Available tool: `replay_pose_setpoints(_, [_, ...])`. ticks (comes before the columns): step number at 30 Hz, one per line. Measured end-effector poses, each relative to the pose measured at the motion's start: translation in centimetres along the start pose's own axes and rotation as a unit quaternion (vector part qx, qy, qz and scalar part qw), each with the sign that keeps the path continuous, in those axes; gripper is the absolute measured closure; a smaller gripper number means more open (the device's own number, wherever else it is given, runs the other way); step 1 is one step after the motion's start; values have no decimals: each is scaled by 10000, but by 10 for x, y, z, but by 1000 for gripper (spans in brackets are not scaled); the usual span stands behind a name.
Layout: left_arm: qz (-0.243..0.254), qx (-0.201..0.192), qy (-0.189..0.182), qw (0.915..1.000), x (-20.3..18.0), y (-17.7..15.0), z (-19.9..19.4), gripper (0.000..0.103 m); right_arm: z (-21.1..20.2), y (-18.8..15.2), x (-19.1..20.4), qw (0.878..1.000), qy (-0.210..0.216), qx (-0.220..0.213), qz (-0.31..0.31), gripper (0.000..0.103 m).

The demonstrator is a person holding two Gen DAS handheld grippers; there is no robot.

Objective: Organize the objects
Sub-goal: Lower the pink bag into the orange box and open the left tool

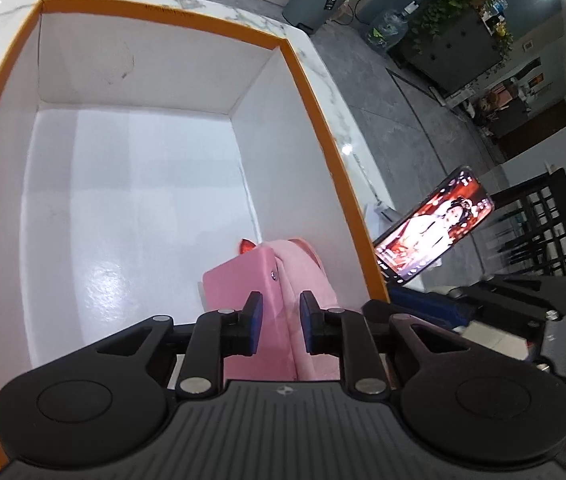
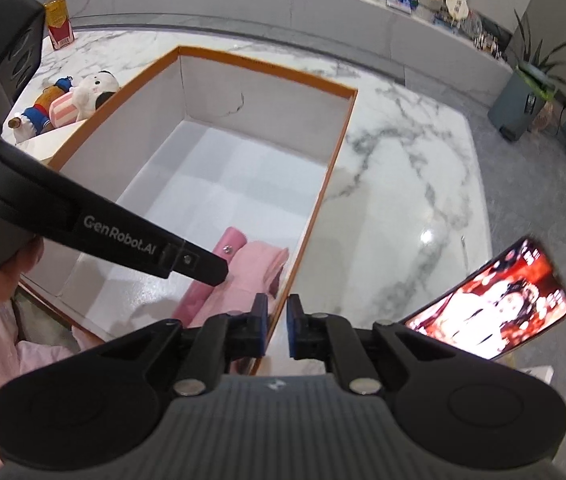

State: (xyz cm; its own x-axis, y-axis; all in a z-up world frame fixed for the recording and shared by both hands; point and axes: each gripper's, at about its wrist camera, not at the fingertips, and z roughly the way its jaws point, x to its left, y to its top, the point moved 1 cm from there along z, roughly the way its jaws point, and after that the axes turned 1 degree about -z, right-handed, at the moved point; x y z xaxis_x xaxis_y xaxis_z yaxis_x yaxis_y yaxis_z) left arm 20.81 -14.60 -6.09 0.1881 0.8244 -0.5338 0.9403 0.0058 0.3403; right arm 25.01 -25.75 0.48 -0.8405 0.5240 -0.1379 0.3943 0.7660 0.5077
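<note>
Pink pouch (image 1: 243, 280), a soft folded item with a snap stud and a pink cloth part alongside, lay on the floor of the orange-rimmed box (image 1: 155, 16), in the near corner against the right-hand wall. Left gripper (image 1: 277, 322) hung over it with its blue pads a narrow gap apart; the pouch edge sat between them, but the pads did not appear to press on it, so I read this as a release, not a grip. Right gripper (image 2: 277, 330) straddled the box wall near the same corner, jaws narrow with a small gap; whether the pads actually pinched the rim could not be told from this angle.

To finish the step well, judged: lift the left tool straight up so the cloth does not drag, and free the right one from the wall without tipping the box.

Surroundings: box stood on a marble table (image 2: 403, 168). A phone (image 2: 495, 300) with a lit screen leaned just beside the box on the right, close enough to be knocked on withdrawal. A plush doll (image 2: 71, 100) lay outside the box's left wall, likely next to be put away; a bottle (image 2: 58, 20) stood beyond it. Rest of the box floor was bare.
</note>
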Motion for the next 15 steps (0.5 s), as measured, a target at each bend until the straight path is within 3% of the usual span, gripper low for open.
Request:
replay_pose_setpoints(2, [37, 59, 105, 9999, 0, -2, 2, 80, -3, 1, 1, 10000, -32, -66, -60, 84])
replay_pose_setpoints(10, [71, 97, 119, 9999, 3, -10, 7, 74, -12, 1, 16, 9977, -126, -341, -573, 83])
replay_pose_setpoints(15, [142, 110, 190, 9997, 1, -8, 9, 67, -4, 0, 26, 9960, -22, -142, -883, 84])
